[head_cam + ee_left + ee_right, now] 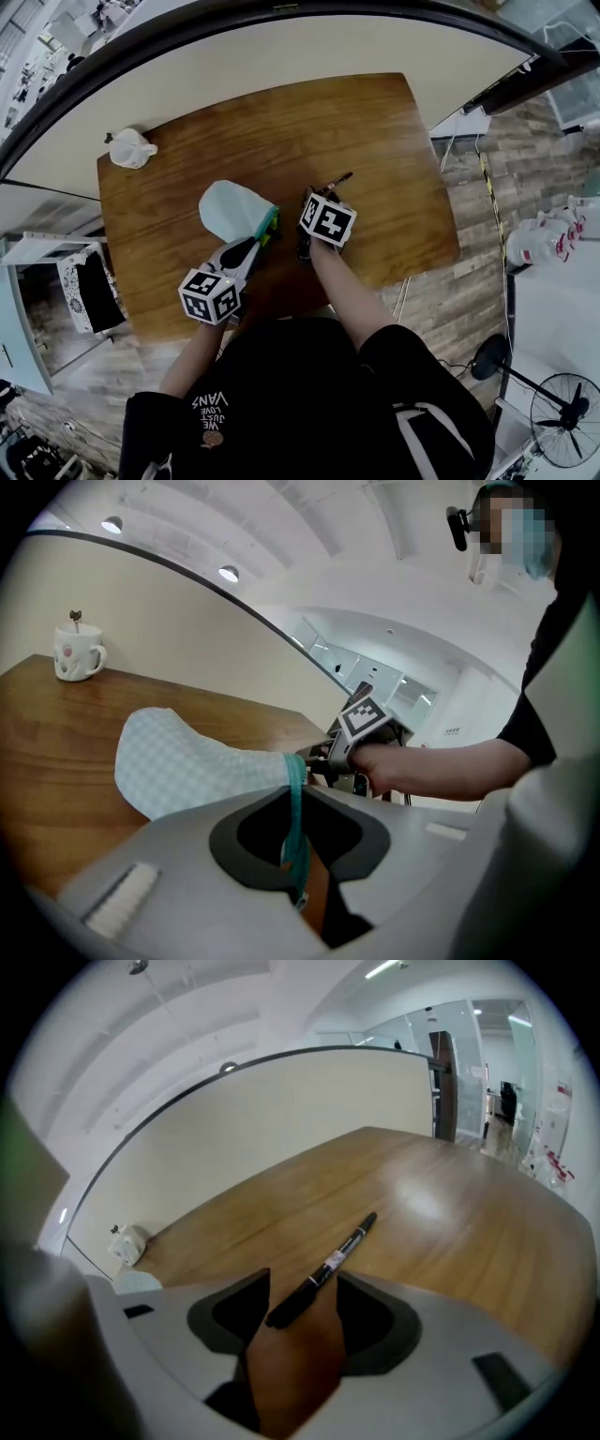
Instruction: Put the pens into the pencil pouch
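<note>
Left gripper view: the left tool (298,860) is clamped on the teal zipper edge (294,803) of the pale checked pencil pouch (187,766) on the wooden counter (56,724). The right tool (298,1312) stands wide open, and a black pen (336,1262) lies ungripped on the counter, its near end between the jaws.

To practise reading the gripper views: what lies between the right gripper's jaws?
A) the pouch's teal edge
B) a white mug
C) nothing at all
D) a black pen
D: the black pen lies on the table, with one end in the gap between the right gripper's parted jaws.
</note>
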Motion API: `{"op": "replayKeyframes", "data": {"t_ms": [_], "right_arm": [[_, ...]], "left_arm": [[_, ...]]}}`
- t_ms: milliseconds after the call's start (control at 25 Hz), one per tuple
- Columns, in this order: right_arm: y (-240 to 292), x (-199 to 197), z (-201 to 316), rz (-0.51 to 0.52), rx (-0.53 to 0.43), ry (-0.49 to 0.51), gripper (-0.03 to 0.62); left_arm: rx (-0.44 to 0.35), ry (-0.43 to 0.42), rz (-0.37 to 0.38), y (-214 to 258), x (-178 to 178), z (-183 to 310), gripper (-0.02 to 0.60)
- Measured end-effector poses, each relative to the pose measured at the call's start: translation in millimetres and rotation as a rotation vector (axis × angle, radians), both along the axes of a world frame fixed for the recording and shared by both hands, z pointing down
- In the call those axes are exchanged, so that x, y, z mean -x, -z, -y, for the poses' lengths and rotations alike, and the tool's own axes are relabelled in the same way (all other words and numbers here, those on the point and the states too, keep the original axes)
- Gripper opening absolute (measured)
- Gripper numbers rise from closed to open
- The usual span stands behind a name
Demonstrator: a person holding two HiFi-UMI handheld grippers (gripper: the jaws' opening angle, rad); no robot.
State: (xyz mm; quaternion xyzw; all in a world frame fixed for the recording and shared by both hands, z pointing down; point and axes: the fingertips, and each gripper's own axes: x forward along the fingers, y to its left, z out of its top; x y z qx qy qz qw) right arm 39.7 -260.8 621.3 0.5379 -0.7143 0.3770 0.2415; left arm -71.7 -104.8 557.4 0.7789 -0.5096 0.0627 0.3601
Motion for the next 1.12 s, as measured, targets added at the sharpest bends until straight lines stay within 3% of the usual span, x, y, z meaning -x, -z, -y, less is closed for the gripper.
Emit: {"op": "replayKeyframes", "data": {"t_ms": [120, 240, 320, 720, 1120], "right_arm": [[-4.8, -2.8, -1.3, -0.068, 0.003, 0.004, 0.191], [-7.4, -10.6, -1.9, -0.108, 0.005, 0.008, 0.091], [-8.6, -14.7, -4.9, -0.108, 0.011, 0.020, 0.077], [10.4, -23.0, -54.8, -0.143, -0.044, 0.175, 0.066], [37.7, -9.7, -159.1, -0.062, -0.054, 0.281, 0.064]], "left_arm": [[-0.002, -0.002, -0.006, 0.0, 4.9, -3.5, 0.041], [-0.008, -0.009, -0.011, 0.7, 10.4, -3.7, 0.041], [-0.011, -0.019, -0.013, 0.3, 12.6, -5.1, 0.041], [-0.012, -0.127, -0.012, -0.5, 16.4, -9.2, 0.041], [-0.032, -0.249, -0.020, -0.6, 12.5, -19.2, 0.041]]}}
